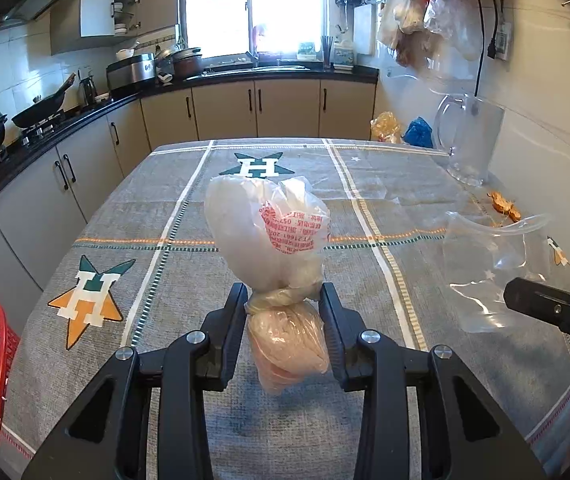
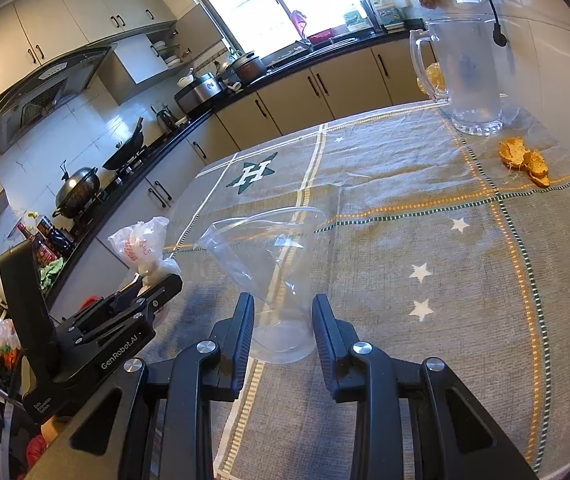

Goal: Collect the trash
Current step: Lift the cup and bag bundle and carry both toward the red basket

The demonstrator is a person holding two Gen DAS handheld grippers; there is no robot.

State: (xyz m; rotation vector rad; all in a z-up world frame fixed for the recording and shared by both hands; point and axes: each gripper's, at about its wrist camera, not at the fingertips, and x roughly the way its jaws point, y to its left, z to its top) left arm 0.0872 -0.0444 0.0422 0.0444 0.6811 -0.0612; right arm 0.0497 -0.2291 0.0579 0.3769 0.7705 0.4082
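The knotted plastic bag [image 1: 273,264] is held above the table [image 1: 173,216], clamped at its twisted neck by the left gripper [image 1: 283,300], whose jaws stand partly closed on it. Beside it, the right gripper [image 2: 283,312] squeezes the base of a crushed clear plastic cup [image 2: 273,268]; the cup seems lifted, though this is hard to judge. Orange peel scraps [image 2: 525,160] lie near a glass pitcher [image 2: 471,76].

Strong daylight comes through the window [image 1: 251,8] at the far wall, and its panes are burnt out to white in both views. The worktop [image 1: 365,208] is evenly bright, with soft shadows near the tools. Fisheye lenses bend straight lines, and dark corners frame each picture. Focus is sharp.
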